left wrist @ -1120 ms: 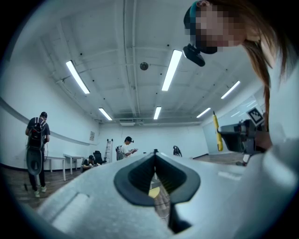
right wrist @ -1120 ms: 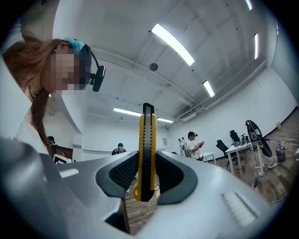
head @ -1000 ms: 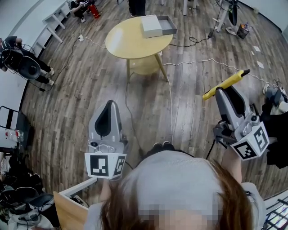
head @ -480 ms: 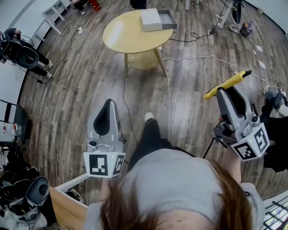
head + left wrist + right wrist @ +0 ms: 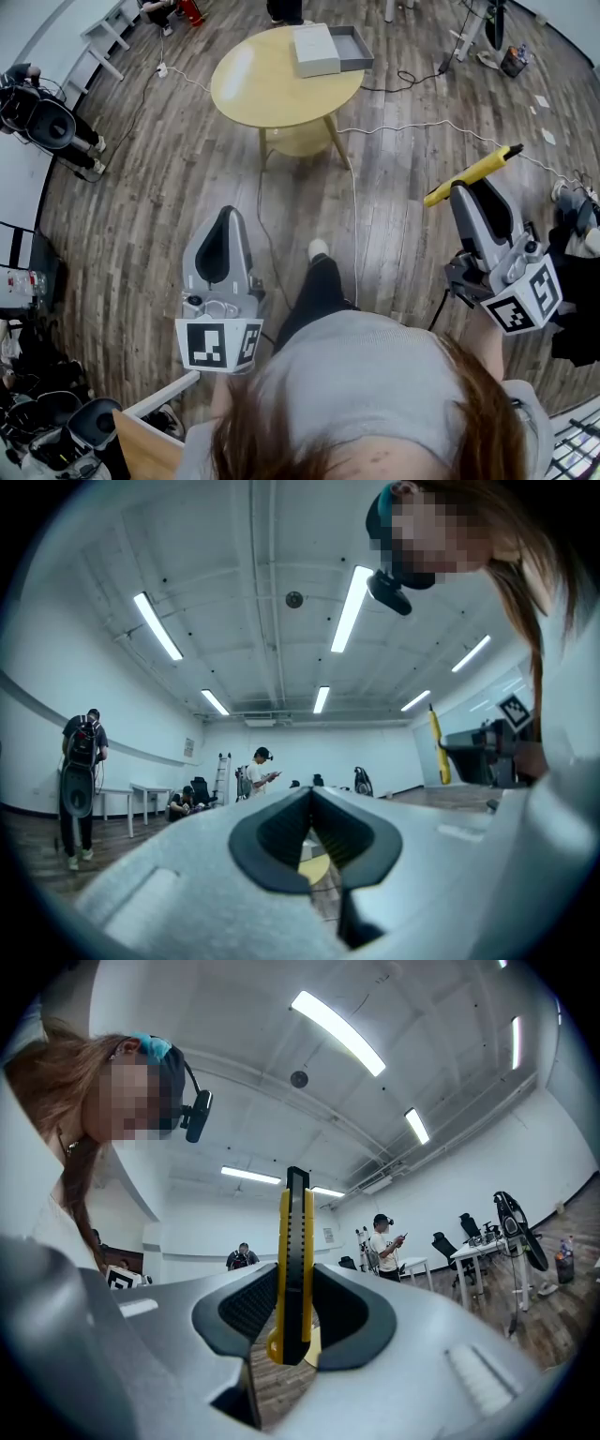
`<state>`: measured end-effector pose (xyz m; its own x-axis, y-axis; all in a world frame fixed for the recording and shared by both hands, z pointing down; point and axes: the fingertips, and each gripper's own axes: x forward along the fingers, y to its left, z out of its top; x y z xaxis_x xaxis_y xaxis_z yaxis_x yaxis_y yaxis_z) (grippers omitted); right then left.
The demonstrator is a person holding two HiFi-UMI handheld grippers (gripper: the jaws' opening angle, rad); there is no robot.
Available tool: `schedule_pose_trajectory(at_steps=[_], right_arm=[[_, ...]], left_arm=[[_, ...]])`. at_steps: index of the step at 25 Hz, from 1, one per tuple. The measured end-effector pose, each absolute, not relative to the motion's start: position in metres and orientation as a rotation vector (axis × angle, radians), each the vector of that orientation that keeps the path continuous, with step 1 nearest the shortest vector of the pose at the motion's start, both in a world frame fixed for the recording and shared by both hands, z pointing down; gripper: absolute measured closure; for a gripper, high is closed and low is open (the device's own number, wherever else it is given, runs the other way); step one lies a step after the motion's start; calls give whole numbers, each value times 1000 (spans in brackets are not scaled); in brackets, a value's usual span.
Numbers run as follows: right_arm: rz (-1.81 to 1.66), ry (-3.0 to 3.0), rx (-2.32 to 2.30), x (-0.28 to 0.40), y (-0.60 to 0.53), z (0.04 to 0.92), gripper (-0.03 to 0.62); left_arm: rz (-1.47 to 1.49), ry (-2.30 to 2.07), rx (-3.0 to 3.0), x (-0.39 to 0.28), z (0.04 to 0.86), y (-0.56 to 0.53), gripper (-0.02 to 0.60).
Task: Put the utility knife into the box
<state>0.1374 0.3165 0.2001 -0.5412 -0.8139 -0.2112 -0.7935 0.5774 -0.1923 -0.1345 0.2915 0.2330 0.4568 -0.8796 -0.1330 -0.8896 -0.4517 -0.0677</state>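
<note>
**Knife gripped by one end, box well across the room**

The right tongs (image 5: 472,193) are closed on the yellow utility knife (image 5: 294,1269). The right gripper view shows it edge-on, pinched between the two dark pads. The grip sits close to the knife's lower end, so most of its length stands free above the pads. In the head view that free length slants away from the tongs. The left tongs (image 5: 223,217) have their tips together and carry nothing.

The main risk, as I judge it, is the grip itself. Held so near one end, the knife could pivot between the pads or work loose if jolted, then drop to the wooden floor (image 5: 169,187). Whether the blade is extended cannot be told from these views, so a fall or swing should be treated as hazardous.

The grey box (image 5: 354,45) lies open on the round yellow tabletop (image 5: 272,89), near its far rim, touching a white slab (image 5: 314,52) that may be its lid. Knife and box are well apart, with open floor between them.

A white cable (image 5: 394,127) trails over that floor, and another line runs from under the tabletop toward the person's foot (image 5: 319,248). Catching either could cause a stumble with the knife in hand. At the box, a slanted knife might strike its wall and push it toward the rim.
</note>
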Motion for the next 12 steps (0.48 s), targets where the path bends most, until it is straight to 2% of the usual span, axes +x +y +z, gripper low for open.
schedule_pose_trajectory(at_steps=[12], right_arm=[[-123, 2513, -1332, 107, 169, 197, 471]], left_arm=[[118, 1506, -2606, -154, 229, 134, 588]])
